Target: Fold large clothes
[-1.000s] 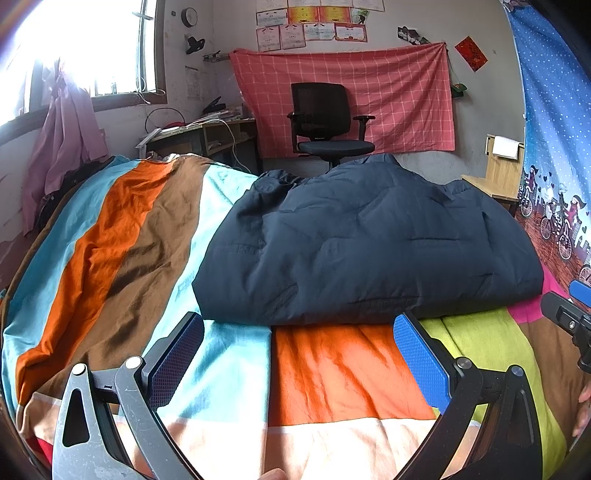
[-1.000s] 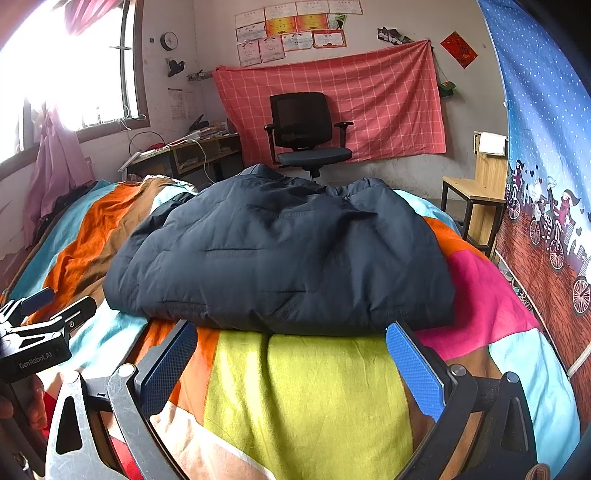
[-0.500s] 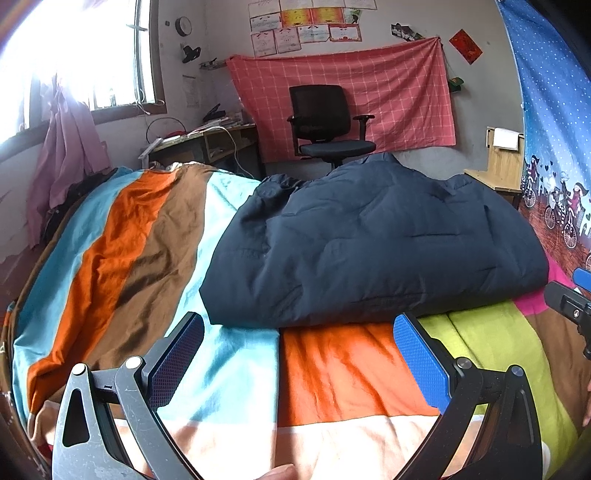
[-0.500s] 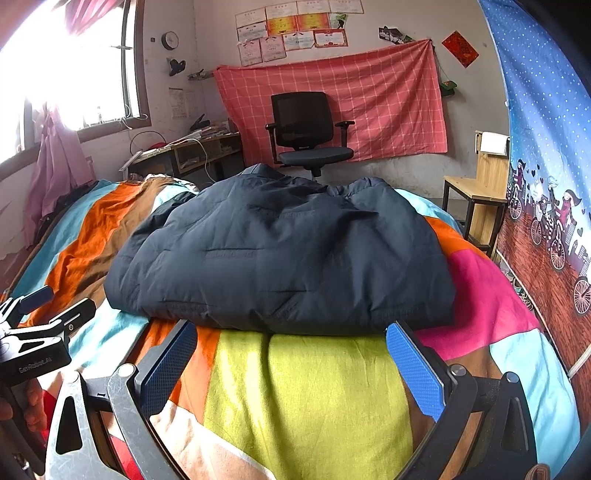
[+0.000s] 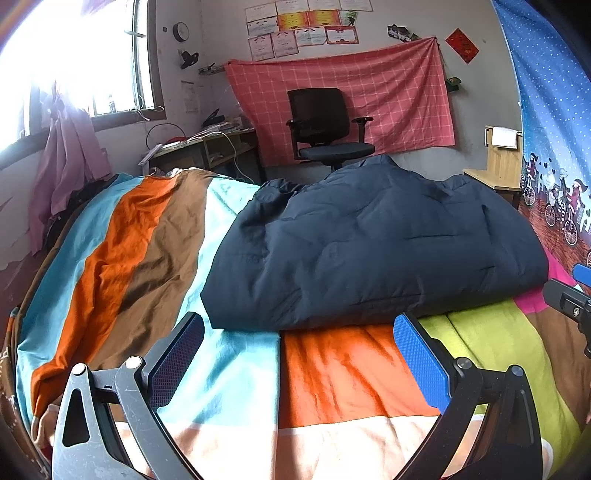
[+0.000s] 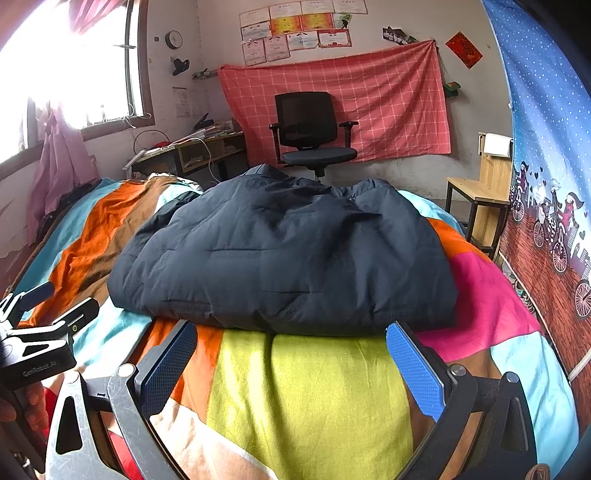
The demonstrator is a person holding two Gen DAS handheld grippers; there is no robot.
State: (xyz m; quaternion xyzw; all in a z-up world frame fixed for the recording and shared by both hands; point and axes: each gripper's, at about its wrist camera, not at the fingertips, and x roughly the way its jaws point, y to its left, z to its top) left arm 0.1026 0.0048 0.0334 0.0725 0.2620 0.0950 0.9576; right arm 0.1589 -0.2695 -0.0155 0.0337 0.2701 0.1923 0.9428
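Navy padded jacket (image 5: 373,251) lies folded into a thick bundle on the striped bed (image 5: 147,240), apparently finished, with the left hand-held gripper (image 5: 295,354) and right hand-held gripper (image 6: 291,350) near it, both spread and empty.

wall papers (image 5: 303,27) unreadable (too small), window (image 5: 74,62) overexposed

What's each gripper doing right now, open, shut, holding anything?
Left gripper: open, holding nothing, short of the navy jacket.
Right gripper: open, holding nothing, also short of it.
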